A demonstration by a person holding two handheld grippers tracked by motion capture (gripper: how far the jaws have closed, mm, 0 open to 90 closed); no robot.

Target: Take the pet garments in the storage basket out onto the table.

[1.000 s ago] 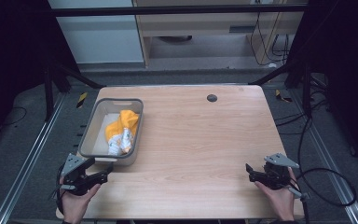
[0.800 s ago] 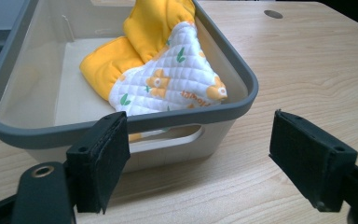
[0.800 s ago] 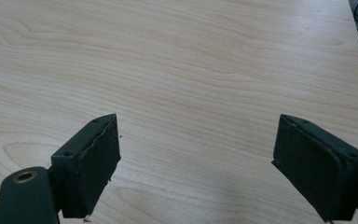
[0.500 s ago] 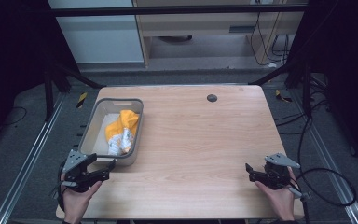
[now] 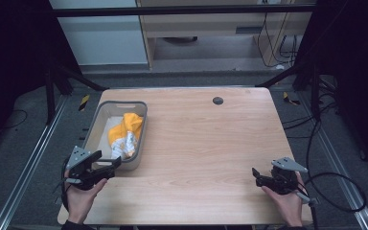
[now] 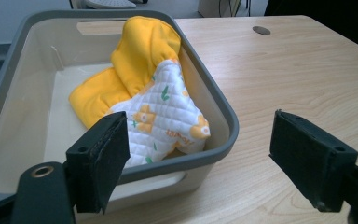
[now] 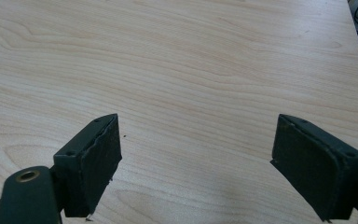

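Note:
A grey plastic bin (image 5: 120, 103) stands on the left part of the wooden table (image 5: 206, 143). In it lies a crumpled cloth (image 5: 123, 134), yellow on one side and white quilted with a flower print on the other. My left gripper (image 5: 111, 166) is open at the bin's near end, its jaws wide apart. In the left gripper view the bin's rim (image 6: 42, 17) and the cloth (image 6: 154, 93) sit just beyond the left gripper (image 6: 198, 135). My right gripper (image 5: 256, 176) is open and holds nothing near the table's front right corner. In its own view the right gripper (image 7: 198, 140) is over bare wood.
A dark round hole (image 5: 217, 100) marks the table's far middle, also seen as the hole (image 6: 261, 30) in the left gripper view. Cables (image 5: 335, 191) trail on the floor to the right. Metal rails (image 5: 28, 167) run along the left side.
My left gripper has edged forward and slightly right, closer to the bin's near end. The right gripper has stayed put.

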